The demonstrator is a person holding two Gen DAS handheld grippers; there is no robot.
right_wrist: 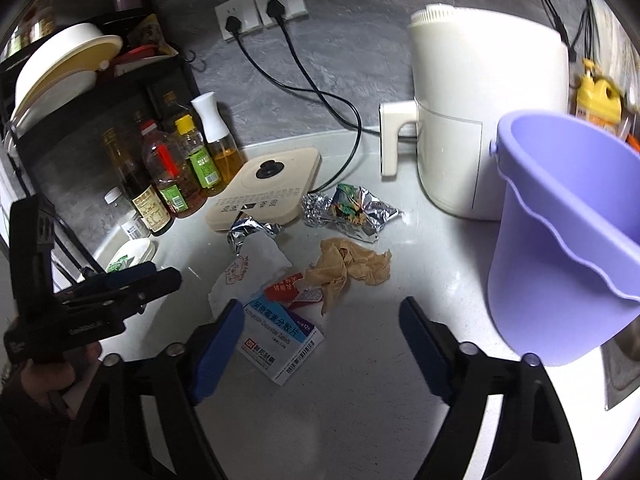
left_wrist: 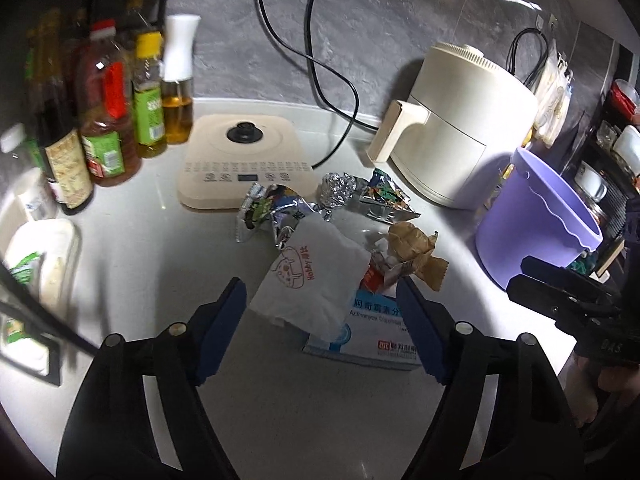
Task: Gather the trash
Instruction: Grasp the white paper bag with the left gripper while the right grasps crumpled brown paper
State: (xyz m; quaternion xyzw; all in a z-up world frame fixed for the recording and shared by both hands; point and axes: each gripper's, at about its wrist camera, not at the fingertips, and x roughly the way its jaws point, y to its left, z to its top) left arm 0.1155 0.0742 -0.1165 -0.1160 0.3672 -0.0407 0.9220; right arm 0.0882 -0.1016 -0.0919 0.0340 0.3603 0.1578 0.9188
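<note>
A heap of trash lies on the white counter: a white paper bag (left_wrist: pixel 312 276) printed with a red cartoon, a blue-and-white medicine box (left_wrist: pixel 368 336), a crumpled brown paper (left_wrist: pixel 416 248), a red sachet (right_wrist: pixel 284 290) and foil wrappers (left_wrist: pixel 280 212). My left gripper (left_wrist: pixel 319 282) is open, its fingers either side of the paper bag without pressing on it. My right gripper (right_wrist: pixel 321 302) is open over bare counter, the medicine box (right_wrist: pixel 280 336) beside its left finger and the brown paper (right_wrist: pixel 348 268) just ahead. A purple bucket (right_wrist: pixel 560 240) stands at the right.
A cream air fryer (left_wrist: pixel 460 128) stands behind the bucket, and a beige appliance base (left_wrist: pixel 240 160) with a black knob sits behind the trash. Oil and sauce bottles (left_wrist: pixel 108 120) crowd the left. Black cords run to wall sockets (right_wrist: pixel 260 8). A dish rack (right_wrist: pixel 60 80) stands far left.
</note>
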